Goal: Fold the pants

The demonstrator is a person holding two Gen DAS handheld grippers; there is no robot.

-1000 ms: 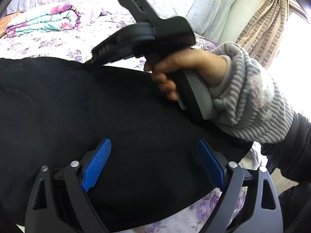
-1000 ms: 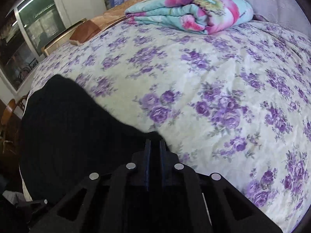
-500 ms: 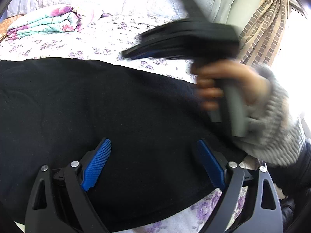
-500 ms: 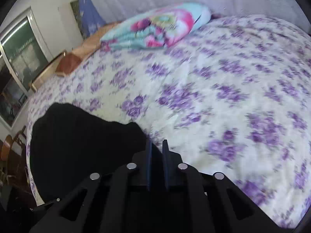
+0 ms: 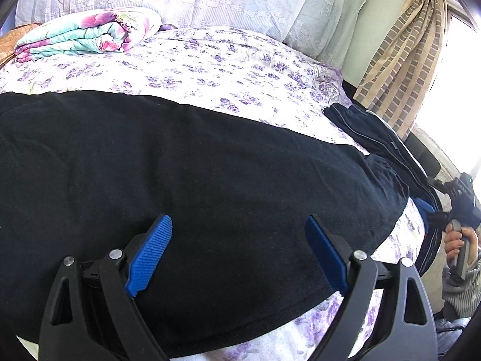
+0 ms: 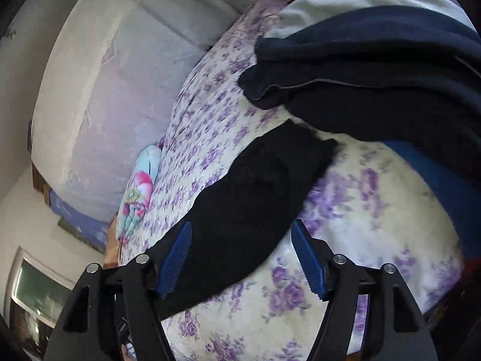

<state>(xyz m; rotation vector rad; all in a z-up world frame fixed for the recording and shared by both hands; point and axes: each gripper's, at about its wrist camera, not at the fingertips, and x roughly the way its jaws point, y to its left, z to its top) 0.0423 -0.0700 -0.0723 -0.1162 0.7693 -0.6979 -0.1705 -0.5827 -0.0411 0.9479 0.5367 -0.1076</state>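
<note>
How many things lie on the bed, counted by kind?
Black pants: 1
Folded floral blanket: 1
Pile of dark clothes: 1, garments inside cannot be counted
Total: 3

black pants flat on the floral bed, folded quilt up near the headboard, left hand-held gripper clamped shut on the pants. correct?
Not quite. The left hand-held gripper is open, its blue pads spread wide above the black pants and gripping nothing; the left wrist view shows it. The rest holds: pants flat on the floral bed, folded quilt near the headboard.
</note>
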